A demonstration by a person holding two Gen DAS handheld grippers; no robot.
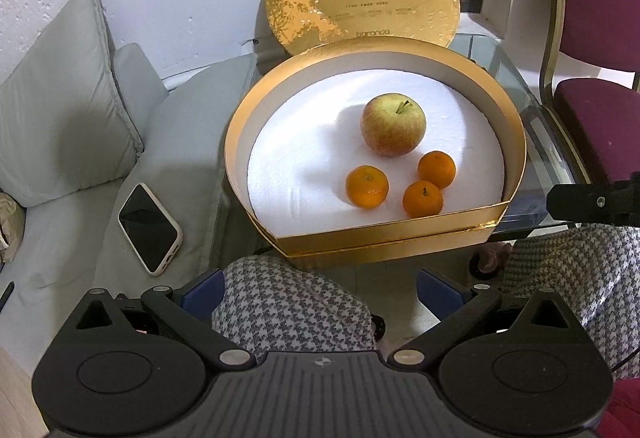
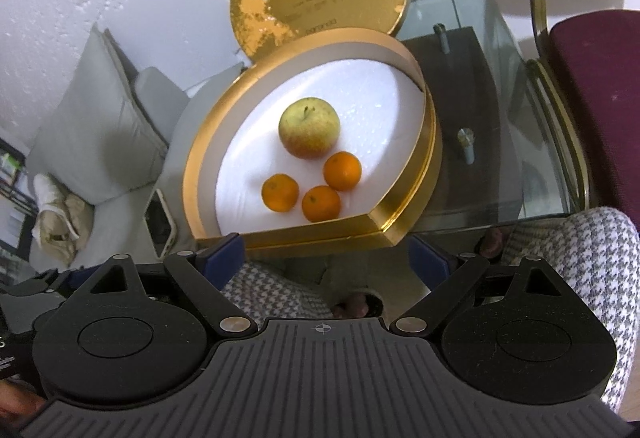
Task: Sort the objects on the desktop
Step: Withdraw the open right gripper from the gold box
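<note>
Left wrist view: yellow-red apple [image 1: 393,125] beside three oranges [image 1: 367,186] in gold box [image 1: 384,234].

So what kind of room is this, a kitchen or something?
More likely a living room at home: a grey cushioned sofa, a glass table and a maroon chair. No kitchen fittings show.

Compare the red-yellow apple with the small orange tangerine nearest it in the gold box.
The red-yellow apple is clearly larger than the small orange tangerine. The apple is blotchy red over yellow-green; the tangerine is uniform orange. The apple's stem stands out; the tangerine's isn't visible. Both rest on white foam in the gold box.
</note>
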